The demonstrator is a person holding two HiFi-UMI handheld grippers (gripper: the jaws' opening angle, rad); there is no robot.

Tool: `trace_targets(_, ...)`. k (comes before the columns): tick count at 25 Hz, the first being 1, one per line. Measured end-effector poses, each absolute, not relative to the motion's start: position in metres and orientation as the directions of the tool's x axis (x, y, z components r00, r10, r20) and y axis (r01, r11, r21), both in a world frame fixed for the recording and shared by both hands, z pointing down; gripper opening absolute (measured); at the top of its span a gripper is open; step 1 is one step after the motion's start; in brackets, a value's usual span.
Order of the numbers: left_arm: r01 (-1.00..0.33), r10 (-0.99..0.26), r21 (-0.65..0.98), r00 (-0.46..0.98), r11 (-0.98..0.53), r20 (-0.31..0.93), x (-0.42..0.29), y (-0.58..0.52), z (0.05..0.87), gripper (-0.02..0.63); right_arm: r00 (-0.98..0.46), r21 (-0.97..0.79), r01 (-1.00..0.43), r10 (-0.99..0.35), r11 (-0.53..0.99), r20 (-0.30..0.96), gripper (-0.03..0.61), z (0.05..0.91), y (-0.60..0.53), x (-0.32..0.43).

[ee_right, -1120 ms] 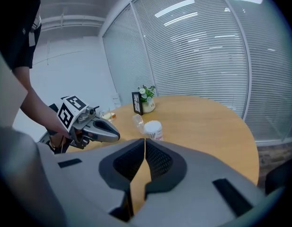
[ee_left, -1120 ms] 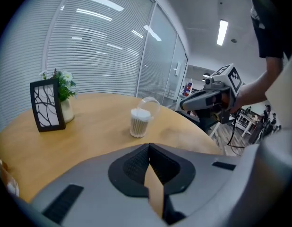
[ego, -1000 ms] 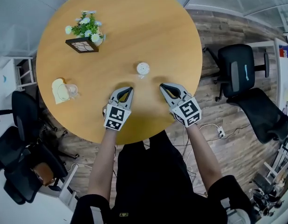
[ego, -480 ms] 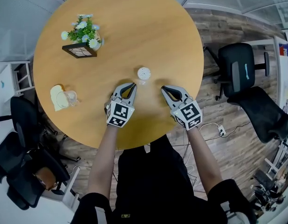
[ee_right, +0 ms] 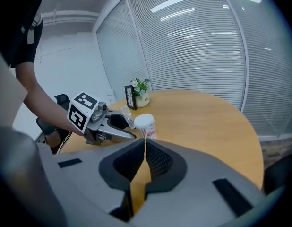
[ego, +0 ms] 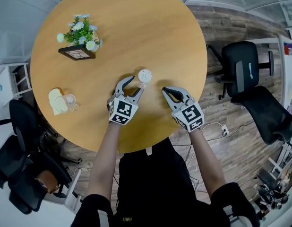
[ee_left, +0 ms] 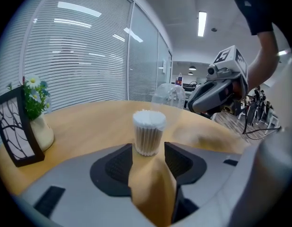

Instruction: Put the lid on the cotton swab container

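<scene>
The cotton swab container stands upright and uncovered near the middle of the round table, its white swab tips showing. My left gripper is just in front of it. Its jaws have just been opening, and the container sits at their mouth with neither pad touching it. To the right, my right gripper rests shut and empty, pointing at the container. A clear plastic piece, maybe the lid, lies at the table's left beside a yellow thing.
A small potted plant with a dark picture frame stands at the table's far left. Black office chairs are on the floor to the right, and another to the left. Blinds and glass walls surround the table.
My left gripper has moved forward and right, up to the swab container, and its jaws have gone from shut to open. The right gripper has stayed in place.
</scene>
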State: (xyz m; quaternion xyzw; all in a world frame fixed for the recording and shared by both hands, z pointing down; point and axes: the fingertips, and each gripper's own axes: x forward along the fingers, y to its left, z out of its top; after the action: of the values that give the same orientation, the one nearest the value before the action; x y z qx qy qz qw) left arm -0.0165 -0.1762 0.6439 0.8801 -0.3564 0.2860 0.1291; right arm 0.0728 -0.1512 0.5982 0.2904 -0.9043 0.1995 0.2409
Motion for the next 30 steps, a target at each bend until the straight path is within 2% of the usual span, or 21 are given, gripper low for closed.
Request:
trace_targets(6,-0.691,-0.552,0.023,0.598,-0.723,0.581,-0.004,-0.184,0.648,0.258,-0.717,-0.235,-0.615,-0.41,0.752,0.563,0.008,0.608,-0.146,0.07)
trace_targets(14,-0.668,-0.535,0.002,0.598,-0.744,0.597,-0.002,-0.183,0.652,0.267,-0.715,-0.246,-0.619,-0.406,0.746,0.569,0.008,0.614,-0.144,0.069)
trace_targets(18,-0.665,-0.534,-0.012,0.589,-0.747,0.606,0.0,-0.189,0.654,0.304,-0.712,-0.246,-0.625,-0.411,0.741,0.57,0.008,0.613,-0.146,0.071)
trace_targets(30,-0.644,-0.542,-0.051,0.596,-0.763,0.592,0.015,-0.2,0.653,0.297,-0.706,-0.255,-0.634,-0.41,0.73,0.578,0.008,0.618,-0.142,0.078)
